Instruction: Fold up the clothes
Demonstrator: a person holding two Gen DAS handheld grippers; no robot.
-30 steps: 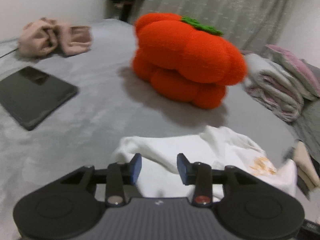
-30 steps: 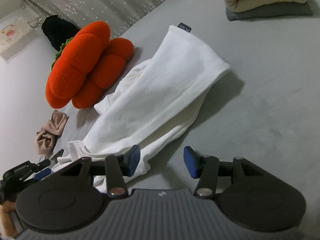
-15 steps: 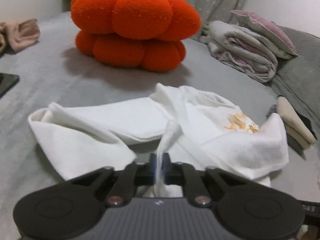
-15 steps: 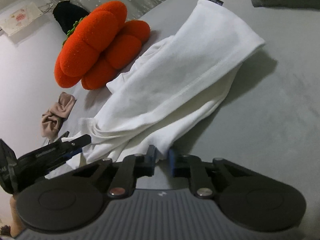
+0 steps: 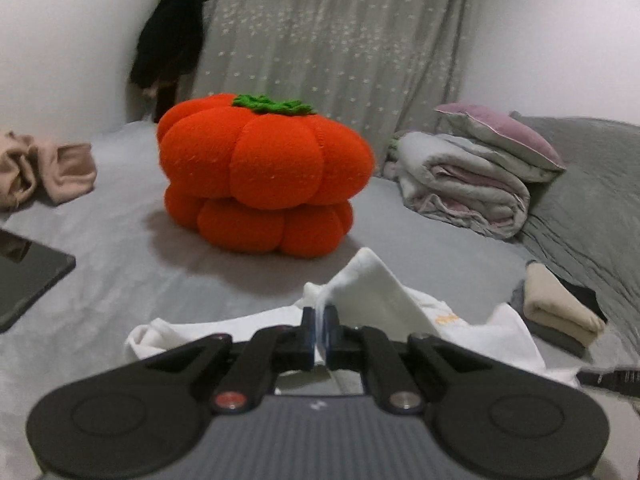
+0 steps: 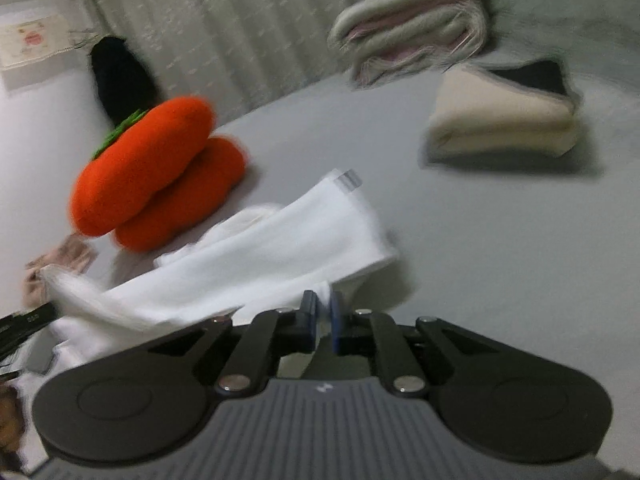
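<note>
Grey bed [image 5: 120, 248] before a pale curtain [image 5: 340, 40], both grippers' fingers [image 5: 308, 330] [image 6: 309, 312] pinched tight on the white garment [image 6: 280, 248].

your left gripper [image 5: 319, 330] sits at lower centre of its frame, jaws just closed to a thin slit, pinching white cloth [image 5: 372, 288]. your right gripper [image 6: 322, 320], lower centre too, has likewise just clamped the cloth.

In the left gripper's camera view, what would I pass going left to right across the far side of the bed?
Crumpled pink garment → orange pumpkin cushion → rolled grey quilt → purple pillow
</note>
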